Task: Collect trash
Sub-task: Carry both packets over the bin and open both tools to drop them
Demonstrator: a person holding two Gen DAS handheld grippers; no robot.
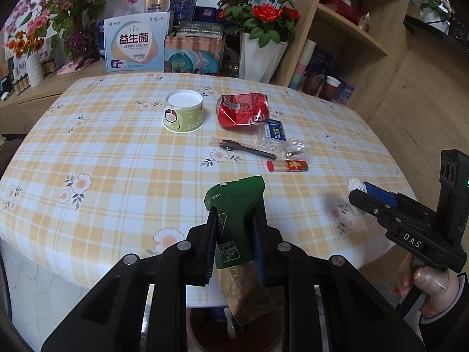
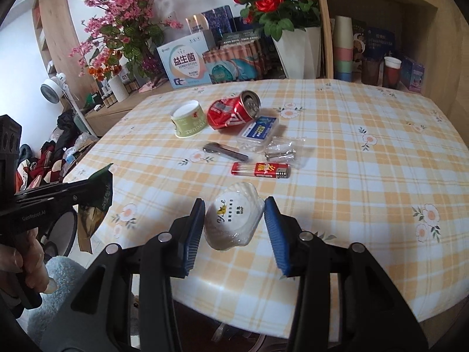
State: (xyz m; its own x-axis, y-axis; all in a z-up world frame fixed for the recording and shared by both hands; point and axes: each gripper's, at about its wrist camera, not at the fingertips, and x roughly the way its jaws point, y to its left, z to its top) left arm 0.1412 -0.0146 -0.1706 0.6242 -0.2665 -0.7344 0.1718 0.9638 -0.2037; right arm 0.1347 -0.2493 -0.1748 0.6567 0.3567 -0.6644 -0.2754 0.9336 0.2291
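1. Left gripper [image 1: 234,234]: jaws narrow, clamped on a green wrapper [image 1: 234,220]; its long axis runs along the fingers, its tail hanging past the table [image 1: 88,146] edge.
2. Right gripper [image 2: 234,226]: half-wide, pads against a white shell-shaped cup [image 2: 233,220], apparently held.
3. Bin [image 1: 205,331]: a dark round rim shows below the left gripper, likely the nearer drop.
4. Remaining trash: can [image 1: 242,110] and tub [image 1: 183,111] lie ahead, mid-table, nearer neither hand clearly.
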